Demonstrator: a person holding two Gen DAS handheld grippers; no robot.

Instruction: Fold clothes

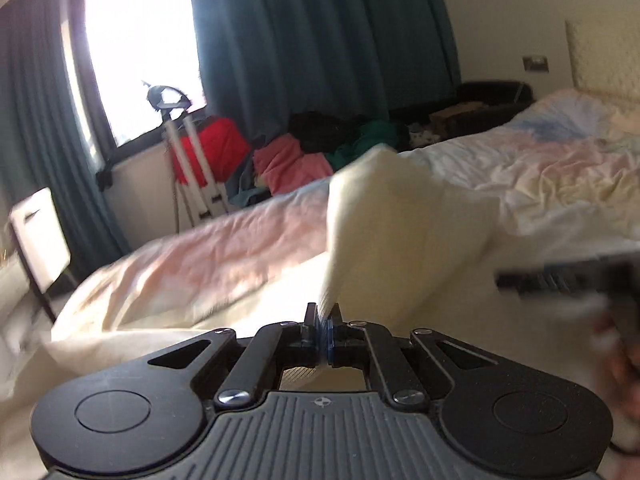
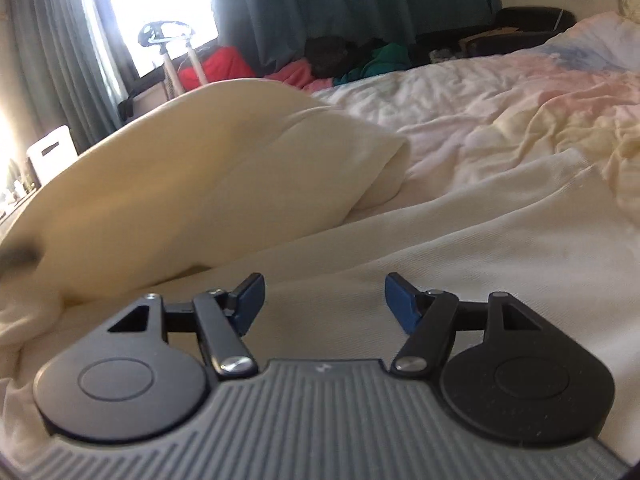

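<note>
A: Bedroom backdrop: teal curtains are hanging beside a bright window, and a heap of red, pink, green and black clothes is lying past the far edge of the bed, whose wrinkled sheet is showing pale pink, yellow and blue patches.

B: What is the left wrist view giving that the right one is not?

A: It is showing the left gripper with its jaws pinched together on a fold of the cream garment; the cloth is rising from the pinch in a lifted, tent-like peak above the sheet. At the right edge a dark, blurred shape is passing, probably the right gripper; it is too smeared to say more.

B: And the right wrist view?

A: It is showing the right gripper with its blue pads standing well apart and holding nothing. It is hovering low over a flat spread of the garment. To the left, the same fabric is billowing up in a smooth rounded hump with a rolled fold at its right end.

B: Garment appearance?

A: Plain cream-white, soft, partly flat on the near side of the bed and partly raised. Garment type cannot be told.
</note>
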